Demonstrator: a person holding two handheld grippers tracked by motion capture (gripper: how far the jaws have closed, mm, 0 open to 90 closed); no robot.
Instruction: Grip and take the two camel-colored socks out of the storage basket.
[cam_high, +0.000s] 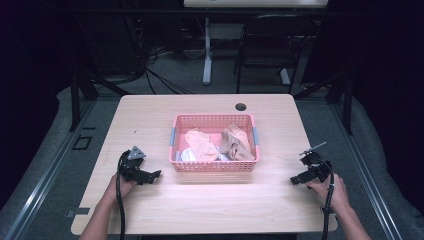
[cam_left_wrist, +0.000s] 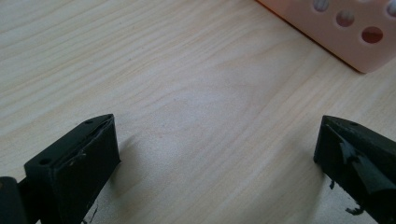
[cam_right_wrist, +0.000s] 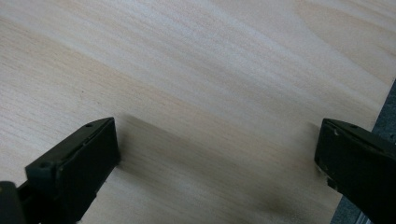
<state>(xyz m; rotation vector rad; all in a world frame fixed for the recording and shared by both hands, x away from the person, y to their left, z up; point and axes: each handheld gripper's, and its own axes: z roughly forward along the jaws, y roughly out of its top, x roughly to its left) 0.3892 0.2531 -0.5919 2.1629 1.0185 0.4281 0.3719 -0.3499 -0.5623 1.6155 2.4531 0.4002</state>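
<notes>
The left gripper (cam_high: 150, 176) and the right gripper (cam_high: 298, 179) rest on the table (cam_high: 210, 200), both open and empty. The pink basket (cam_high: 215, 166) with clothes (cam_high: 202, 145) stands between them.

A black chair (cam_high: 272, 47) and tangled cables (cam_high: 160, 62) stand on grey floor (cam_high: 165, 82) behind.

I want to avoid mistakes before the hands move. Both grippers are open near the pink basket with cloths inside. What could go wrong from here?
1. The pink basket looks light, so pulling a cloth might drag or tip it.
2. The peach cloth and the tan cloth lie close together, so a jaw may catch both at once.
3. The right gripper rests near the edge of the table; a wide swing might carry a cloth off it. The left gripper sits close to the basket wall and could bump it.
</notes>
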